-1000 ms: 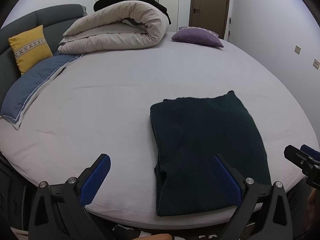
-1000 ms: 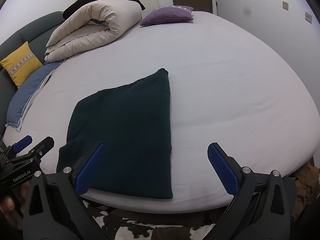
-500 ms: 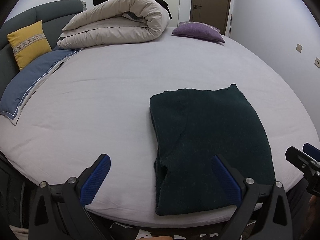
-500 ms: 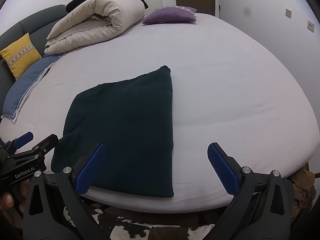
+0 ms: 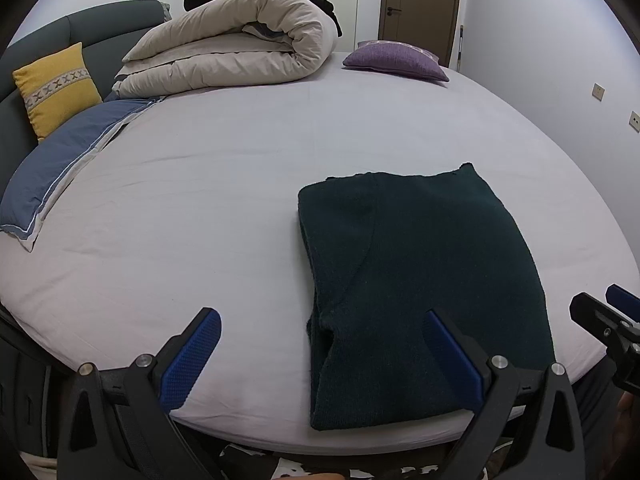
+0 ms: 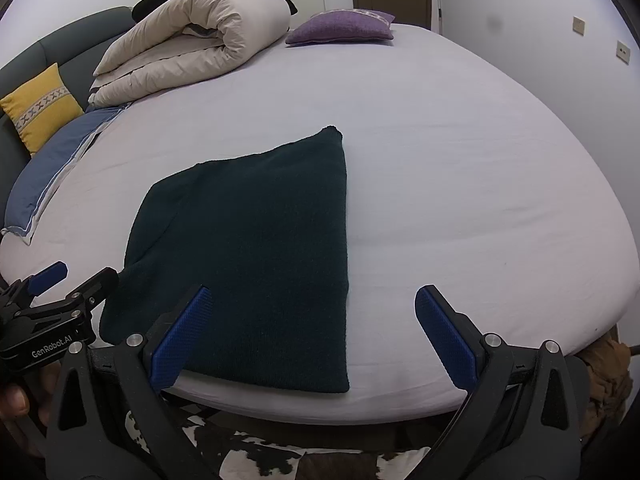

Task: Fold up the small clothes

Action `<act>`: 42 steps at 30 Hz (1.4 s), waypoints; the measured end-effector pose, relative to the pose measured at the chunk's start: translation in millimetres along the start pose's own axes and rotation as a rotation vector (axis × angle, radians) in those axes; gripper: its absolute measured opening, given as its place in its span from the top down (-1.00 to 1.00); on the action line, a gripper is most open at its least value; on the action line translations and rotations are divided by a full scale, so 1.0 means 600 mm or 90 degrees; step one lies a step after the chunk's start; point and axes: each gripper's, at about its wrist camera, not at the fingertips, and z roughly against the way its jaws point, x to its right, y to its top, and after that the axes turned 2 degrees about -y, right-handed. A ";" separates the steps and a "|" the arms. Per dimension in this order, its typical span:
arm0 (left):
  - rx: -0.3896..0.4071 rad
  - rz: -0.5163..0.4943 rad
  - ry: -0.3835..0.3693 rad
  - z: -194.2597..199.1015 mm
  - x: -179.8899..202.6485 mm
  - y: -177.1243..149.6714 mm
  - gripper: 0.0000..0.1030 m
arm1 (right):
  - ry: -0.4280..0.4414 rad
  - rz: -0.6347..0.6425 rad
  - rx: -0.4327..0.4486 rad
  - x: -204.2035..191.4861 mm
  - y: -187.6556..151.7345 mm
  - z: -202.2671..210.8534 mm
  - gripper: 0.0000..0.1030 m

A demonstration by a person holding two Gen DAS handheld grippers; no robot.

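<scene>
Left hand-held gripper (image 5: 320, 354) and right hand-held gripper (image 6: 312, 334) agape, dark knit rectangle (image 6: 256, 264), smooth sheet (image 6: 460, 184)

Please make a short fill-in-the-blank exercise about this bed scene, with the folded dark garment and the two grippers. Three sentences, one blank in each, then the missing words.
1. The dark green garment lies folded on the ____, near its front edge.
2. Both the left gripper and the right gripper are ____, holding nothing.
3. Beside the rolled beige duvet, at the far side, lies a cushion of ____ colour.

Missing words: bed; open; purple
</scene>
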 end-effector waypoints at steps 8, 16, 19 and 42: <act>-0.002 -0.001 -0.001 -0.002 0.003 -0.003 -1.00 | -0.001 -0.001 0.000 -0.003 0.000 -0.004 -1.00; -0.003 0.001 -0.001 -0.006 0.003 -0.005 -1.00 | -0.001 -0.002 -0.002 -0.004 -0.001 -0.008 -1.00; -0.003 0.001 -0.001 -0.006 0.003 -0.005 -1.00 | -0.001 -0.003 -0.003 -0.004 -0.001 -0.009 -1.00; -0.008 0.001 -0.002 -0.009 0.002 -0.008 -1.00 | -0.001 -0.004 -0.004 -0.009 -0.005 -0.013 -1.00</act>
